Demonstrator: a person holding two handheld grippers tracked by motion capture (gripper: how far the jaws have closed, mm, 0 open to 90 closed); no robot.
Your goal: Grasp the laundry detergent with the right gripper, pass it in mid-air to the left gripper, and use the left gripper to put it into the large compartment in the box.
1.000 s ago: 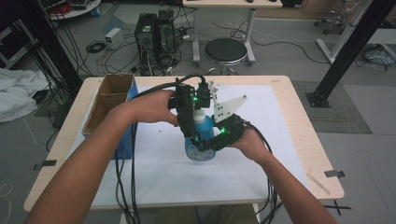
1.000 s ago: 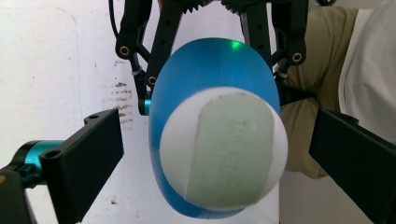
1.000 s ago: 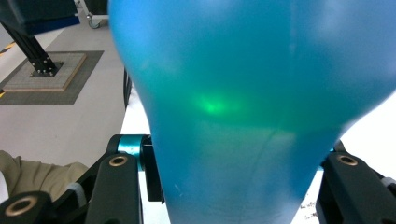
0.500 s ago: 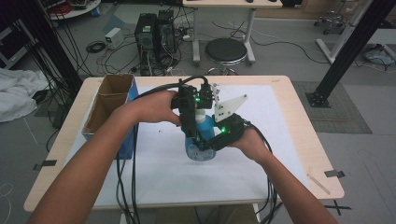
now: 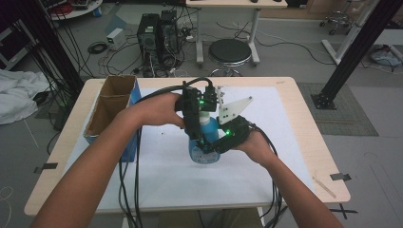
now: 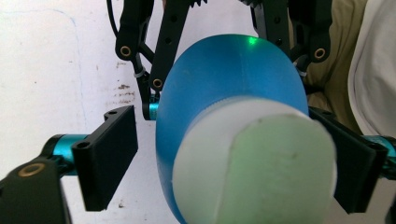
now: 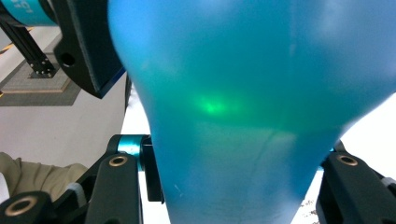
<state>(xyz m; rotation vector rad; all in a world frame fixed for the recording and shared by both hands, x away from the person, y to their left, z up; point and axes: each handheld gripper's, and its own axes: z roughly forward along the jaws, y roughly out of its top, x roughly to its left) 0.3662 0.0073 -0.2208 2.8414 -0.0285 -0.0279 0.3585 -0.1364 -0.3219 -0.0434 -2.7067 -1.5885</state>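
A blue bottle (image 5: 204, 156) with a white cap (image 6: 252, 163) stands upright on the white sheet at mid-table. My right gripper (image 5: 205, 145) comes in from the right and is shut on the bottle's lower body (image 7: 243, 93), one jaw on each side. My left gripper (image 5: 202, 114) reaches down over the top from the left. Its jaws have just been closing and straddle the cap (image 5: 207, 121). In the left gripper view a gap still shows between the left pad (image 6: 109, 156) and the bottle (image 6: 224, 79), so the left gripper (image 6: 229, 158) is open.
An open cardboard box (image 5: 111, 102) stands at the table's left side. Black cables (image 5: 128, 180) trail from both grippers over the front edge. The white sheet (image 5: 190, 190) covers most of the wooden tabletop (image 5: 313, 142). A stool and computer towers stand on the floor beyond.
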